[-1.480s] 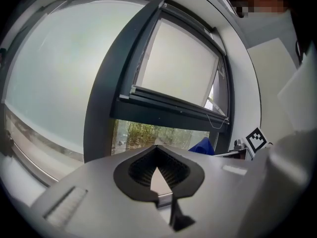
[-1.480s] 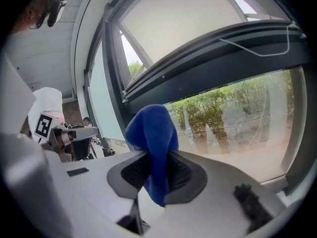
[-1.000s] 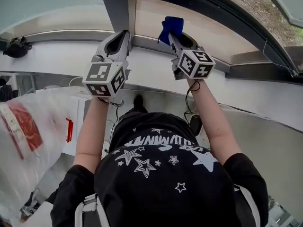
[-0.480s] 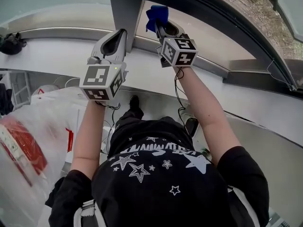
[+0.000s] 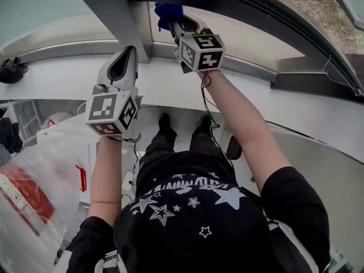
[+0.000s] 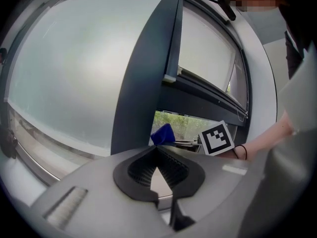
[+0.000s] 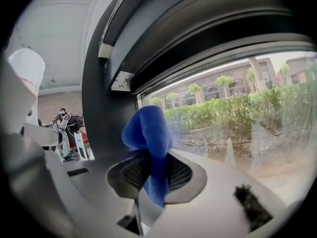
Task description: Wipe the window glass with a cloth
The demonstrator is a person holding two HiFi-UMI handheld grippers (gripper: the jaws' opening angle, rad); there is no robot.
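**Cloth up at the glass**

The right gripper pinches the blue cloth, just beside the dark post. The left gripper, jaws pressed together and empty, hangs over the white sill below that post.

A black T-shirt printed with white stars. The grey left gripper and right gripper have black ribbed pads and white marker cubes; a black cable hangs from the right one.
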